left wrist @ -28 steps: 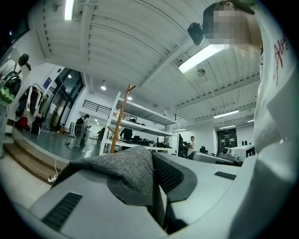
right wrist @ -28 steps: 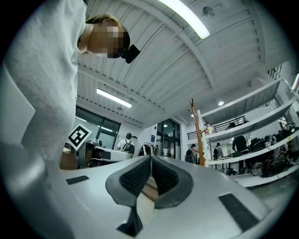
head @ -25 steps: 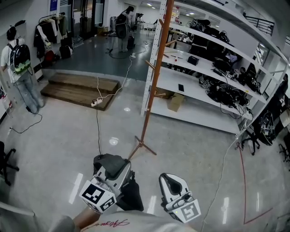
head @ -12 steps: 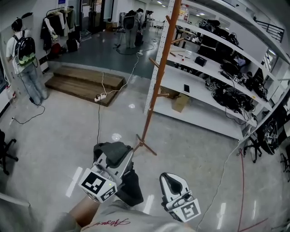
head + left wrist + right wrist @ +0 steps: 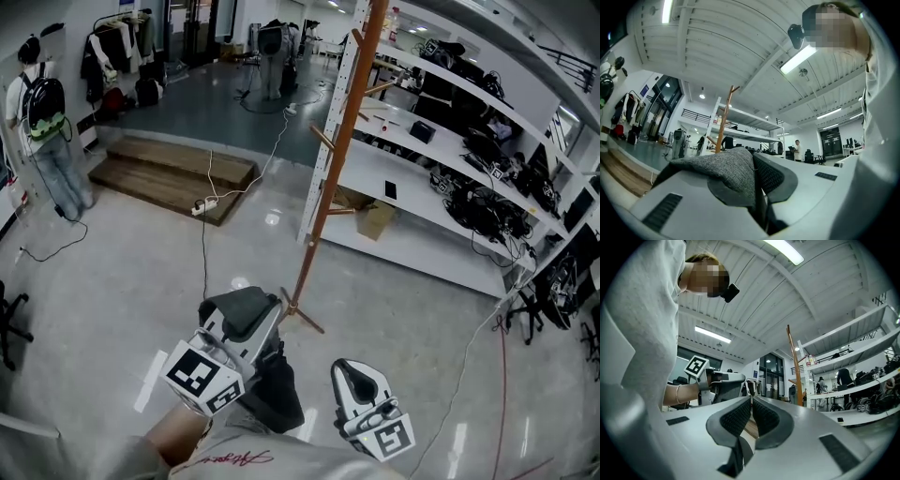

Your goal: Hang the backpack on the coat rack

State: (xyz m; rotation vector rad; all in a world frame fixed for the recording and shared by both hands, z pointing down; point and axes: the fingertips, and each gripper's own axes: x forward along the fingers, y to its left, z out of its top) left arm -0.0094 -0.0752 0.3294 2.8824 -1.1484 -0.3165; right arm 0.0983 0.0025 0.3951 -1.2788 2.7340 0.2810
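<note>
The coat rack (image 5: 339, 155) is a tall orange-brown pole with short pegs on a splayed foot, standing on the floor ahead; it also shows as the coat rack (image 5: 723, 119) and the coat rack (image 5: 792, 365). My left gripper (image 5: 247, 312) is shut on the backpack's grey fabric handle (image 5: 729, 169), which drapes over its left jaw. The dark backpack (image 5: 273, 392) hangs below it. The rack's foot lies just beyond the left gripper. My right gripper (image 5: 353, 372) is lower right, its pads (image 5: 740, 416) meeting with nothing between them.
White shelving (image 5: 441, 202) loaded with gear runs along the right behind the rack. A wooden platform (image 5: 173, 173) and a white cable with a power strip (image 5: 203, 206) lie on the floor to the left. A person with a backpack (image 5: 42, 122) stands far left.
The view has advanced toward the coat rack: its foot now sits close above the left gripper. The left gripper has moved forward with the backpack; the right gripper has kept alongside.
</note>
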